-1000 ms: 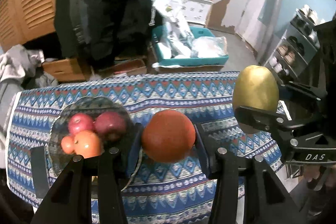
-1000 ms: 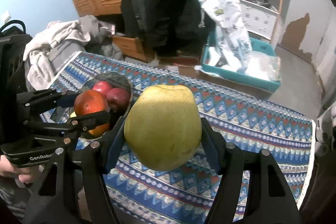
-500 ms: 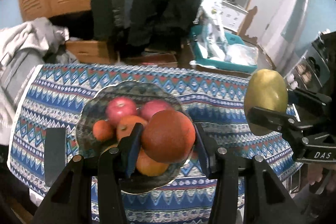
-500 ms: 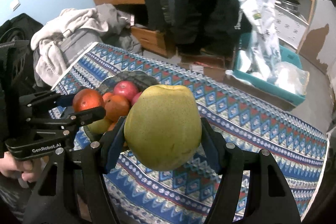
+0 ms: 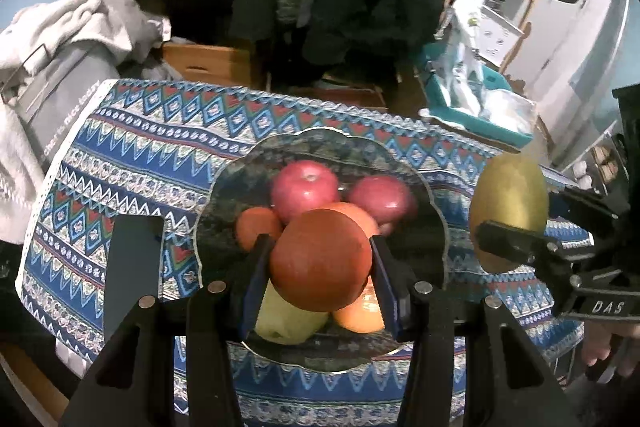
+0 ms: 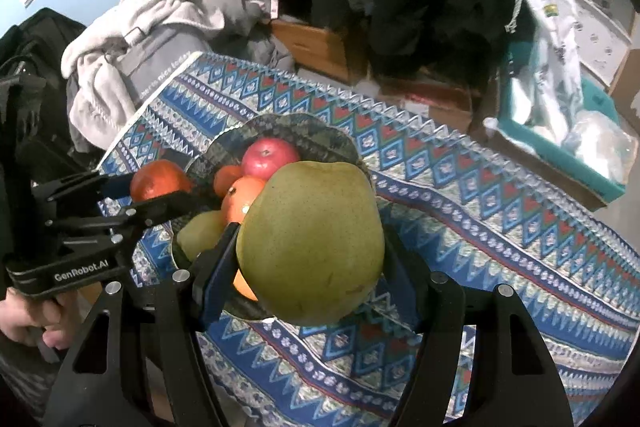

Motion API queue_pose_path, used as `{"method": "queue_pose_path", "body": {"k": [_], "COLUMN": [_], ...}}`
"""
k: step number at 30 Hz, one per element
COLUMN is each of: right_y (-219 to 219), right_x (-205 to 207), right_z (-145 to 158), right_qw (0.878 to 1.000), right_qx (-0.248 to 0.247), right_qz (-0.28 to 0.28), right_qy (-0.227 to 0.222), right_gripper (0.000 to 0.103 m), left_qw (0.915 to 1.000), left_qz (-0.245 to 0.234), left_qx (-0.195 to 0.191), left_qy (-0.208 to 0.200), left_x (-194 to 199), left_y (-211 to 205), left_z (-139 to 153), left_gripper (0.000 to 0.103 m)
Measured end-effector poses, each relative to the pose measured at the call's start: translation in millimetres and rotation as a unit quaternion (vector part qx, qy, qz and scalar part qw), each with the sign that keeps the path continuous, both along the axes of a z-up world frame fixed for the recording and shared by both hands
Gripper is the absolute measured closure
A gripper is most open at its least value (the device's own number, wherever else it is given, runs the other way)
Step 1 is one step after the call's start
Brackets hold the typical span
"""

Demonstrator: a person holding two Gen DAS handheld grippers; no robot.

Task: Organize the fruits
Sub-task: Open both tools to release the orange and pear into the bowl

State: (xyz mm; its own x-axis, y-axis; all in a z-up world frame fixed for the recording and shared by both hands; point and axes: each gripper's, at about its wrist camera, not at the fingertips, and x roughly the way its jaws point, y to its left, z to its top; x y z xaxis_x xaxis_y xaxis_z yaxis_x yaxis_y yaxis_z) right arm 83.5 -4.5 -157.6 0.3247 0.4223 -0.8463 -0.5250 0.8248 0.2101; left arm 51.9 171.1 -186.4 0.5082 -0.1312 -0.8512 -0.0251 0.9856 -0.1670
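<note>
My left gripper (image 5: 320,263) is shut on a dark orange (image 5: 320,259) and hangs over the glass fruit bowl (image 5: 224,187). In the bowl lie two red apples (image 5: 306,187), smaller oranges (image 5: 258,227) and a green pear (image 5: 288,323). My right gripper (image 6: 310,243) is shut on a large yellow-green pear (image 6: 310,243), just right of the bowl (image 6: 320,131). The left wrist view shows that pear (image 5: 508,199) at right, held in the right gripper (image 5: 510,243). In the right wrist view the left gripper (image 6: 156,195) holds the orange (image 6: 158,183) over the bowl's left side.
The table wears a blue patterned cloth (image 5: 140,147). A pile of grey and white clothes (image 5: 60,39) lies past its left end. A teal bin with plastic bags (image 5: 476,107) stands behind at right. A dark phone-like slab (image 5: 132,267) lies left of the bowl.
Both grippers have moved left and down toward the bowl with their fruit. The orange now hangs over the bowl instead of right of it, and the bowl looks larger and nearer.
</note>
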Motion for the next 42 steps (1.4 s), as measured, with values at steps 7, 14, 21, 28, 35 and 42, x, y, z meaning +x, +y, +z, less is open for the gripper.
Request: {"method": "queue_pose_path", "body": {"k": [7, 14, 21, 28, 35, 42], "right_y": [18.9, 29.5, 34.7, 38.3, 35.6, 30.7], "right_x": [5.1, 9.2, 13.4, 13.8, 14.8, 11.8], "right_z": [-25.8, -40.9, -51.6, -59.1, -41.1, -25.0], "right_qw": [1.0, 0.999, 0.998, 0.997, 0.999, 1.0], "right_qx": [-0.016, -0.023, -0.023, -0.032, -0.011, -0.006], "right_qz": [0.01, 0.014, 0.013, 0.015, 0.016, 0.007], "right_qy": [0.024, 0.039, 0.056, 0.064, 0.044, 0.027], "right_gripper": [0.035, 0.035, 0.035, 0.034, 0.035, 0.035], "left_qw": [0.9996, 0.9987, 0.9979, 0.9983, 0.9987, 0.9991], "left_qz": [0.015, 0.022, 0.029, 0.018, 0.011, 0.014], "left_qx": [-0.01, -0.026, -0.028, -0.024, -0.018, -0.016], "left_qy": [0.021, 0.037, 0.05, 0.05, 0.047, 0.035], "left_x": [8.1, 15.9, 18.8, 20.2, 15.5, 5.5], "left_y": [15.0, 21.2, 22.5, 15.4, 11.9, 12.0], "left_z": [-21.0, -34.1, -44.1, -41.6, -35.5, -16.3], "left_gripper": [0.054, 0.054, 0.053, 0.052, 0.052, 0.048]}}
